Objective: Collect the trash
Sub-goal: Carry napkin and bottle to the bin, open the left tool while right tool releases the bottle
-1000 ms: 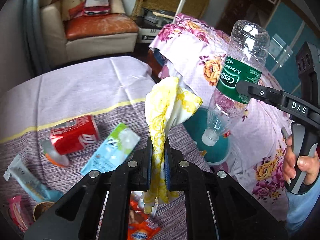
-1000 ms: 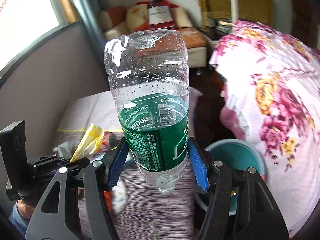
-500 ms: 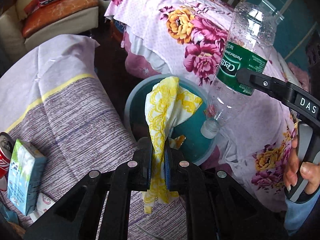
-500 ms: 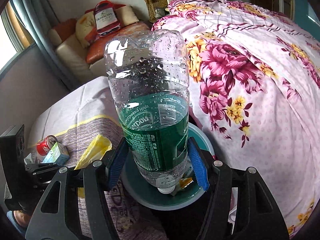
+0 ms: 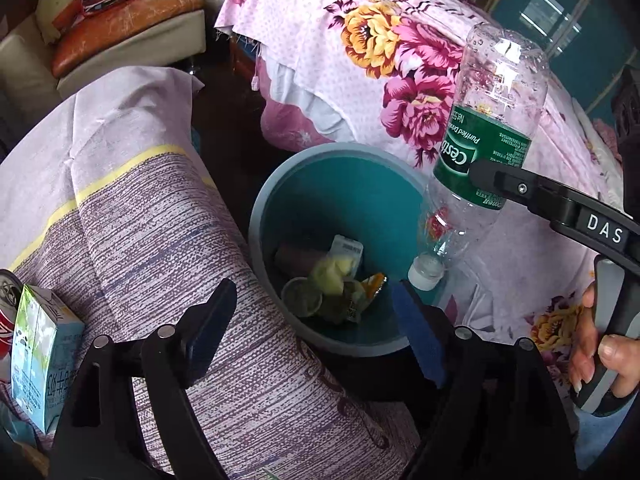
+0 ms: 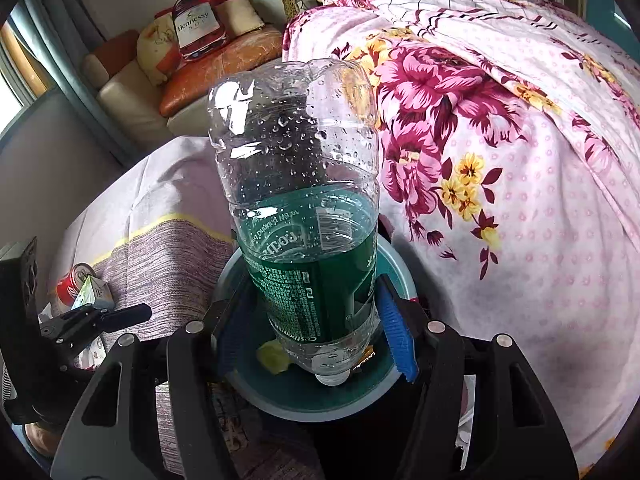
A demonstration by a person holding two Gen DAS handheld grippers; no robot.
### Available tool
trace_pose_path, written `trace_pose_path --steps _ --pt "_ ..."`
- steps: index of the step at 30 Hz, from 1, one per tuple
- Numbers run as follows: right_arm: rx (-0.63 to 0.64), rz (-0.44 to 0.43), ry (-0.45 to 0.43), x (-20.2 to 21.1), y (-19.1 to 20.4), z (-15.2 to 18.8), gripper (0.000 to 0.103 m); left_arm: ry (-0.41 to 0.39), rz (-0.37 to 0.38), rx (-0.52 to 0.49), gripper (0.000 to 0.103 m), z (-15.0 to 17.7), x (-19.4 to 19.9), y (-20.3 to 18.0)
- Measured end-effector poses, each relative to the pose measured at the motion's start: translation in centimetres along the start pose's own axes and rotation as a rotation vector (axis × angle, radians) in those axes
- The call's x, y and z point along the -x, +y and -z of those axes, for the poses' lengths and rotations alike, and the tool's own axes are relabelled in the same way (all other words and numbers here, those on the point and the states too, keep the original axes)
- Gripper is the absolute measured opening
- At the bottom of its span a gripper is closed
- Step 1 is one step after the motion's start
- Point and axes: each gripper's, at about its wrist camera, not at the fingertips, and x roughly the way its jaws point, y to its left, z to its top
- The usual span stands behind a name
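Observation:
My left gripper [image 5: 312, 296] hangs over the teal bin [image 5: 260, 208], its jaws opening with nothing between them. The crumpled yellow tissue [image 5: 334, 276] is blurred down inside the bin, among a cup and wrappers. My right gripper [image 6: 312, 292] is shut on the green label of a clear plastic bottle [image 6: 296, 184]. The bottle [image 5: 488, 152] hangs upside down, its white cap just above the bin's right rim. The bin [image 6: 248, 392] and tissue [image 6: 272, 356] show beneath it in the right wrist view, with the left gripper [image 6: 100, 316] at the far left.
The table's purple striped cloth [image 5: 160, 240] borders the bin on the left, carrying a milk carton [image 5: 36, 356] and a red can [image 5: 6, 312]. A bed with floral cover [image 5: 380, 40] lies behind and right. A sofa [image 5: 120, 12] stands far back. A hand [image 5: 600, 344] grips the right handle.
Both grippers swung from above the table to over the bin and sank. The left jaws opened and the yellow tissue dropped into the bin. The bottle stays gripped.

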Motion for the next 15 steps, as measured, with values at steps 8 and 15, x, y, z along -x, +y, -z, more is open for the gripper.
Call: trace_pose_path --steps 8,15 --pt "-0.008 0.007 0.061 -1.9 0.2 0.6 0.059 -0.011 -0.008 0.021 0.087 1.6 1.1 1.4" --pt "-0.053 0.001 0.11 -2.7 -0.1 0.9 0.07 -0.016 -0.007 0.035 0.089 2.3 1.8 2.1"
